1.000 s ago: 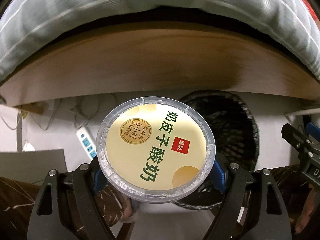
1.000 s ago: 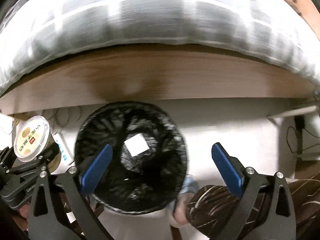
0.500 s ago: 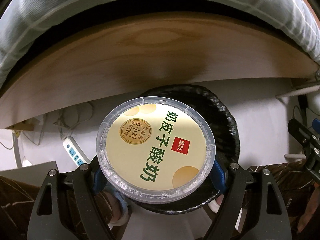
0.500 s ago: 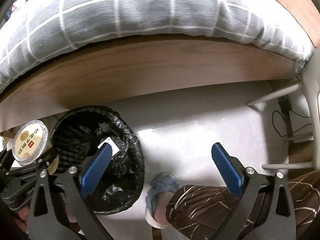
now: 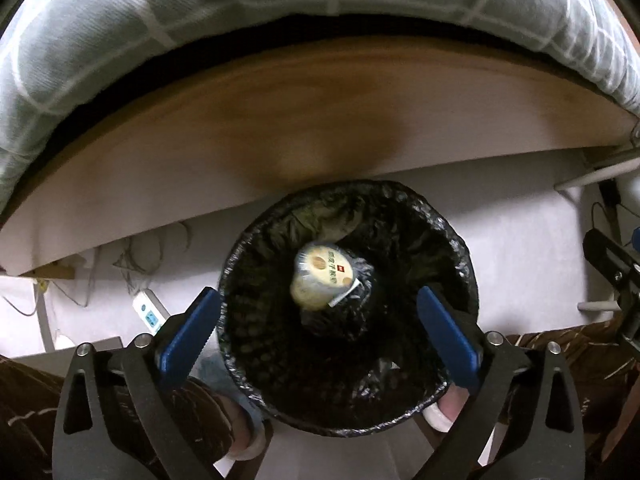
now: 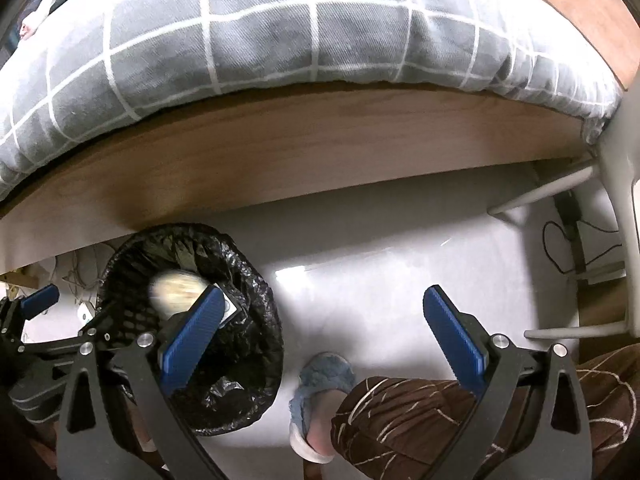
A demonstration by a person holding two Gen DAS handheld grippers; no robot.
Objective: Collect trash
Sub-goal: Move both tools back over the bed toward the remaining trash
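Note:
A round yogurt cup [image 5: 324,276] with a cream lid and green print is inside the black-lined trash bin [image 5: 448,240], tilted and blurred. My left gripper [image 5: 318,330] hangs right over the bin; its jaws are opening wide and nothing is between the blue pads. The right wrist view shows the same cup [image 6: 176,290] as a pale blur in the bin [image 6: 256,344], beside a white card. My right gripper [image 6: 324,338] stands open over the pale floor to the right of the bin, holding nothing.
A wooden bed frame [image 5: 320,120] with a grey checked quilt [image 6: 280,28] runs behind the bin. A power strip [image 5: 150,314] and cables lie on the floor at left. The person's slippered foot [image 6: 320,384] and patterned trouser leg stand beside the bin. White furniture legs [image 6: 560,192] are at right.
The left gripper carried the yogurt cup rightward over the bin, then opened; the cup has dropped into the bin. The right gripper moved right, off the bin and over the floor.

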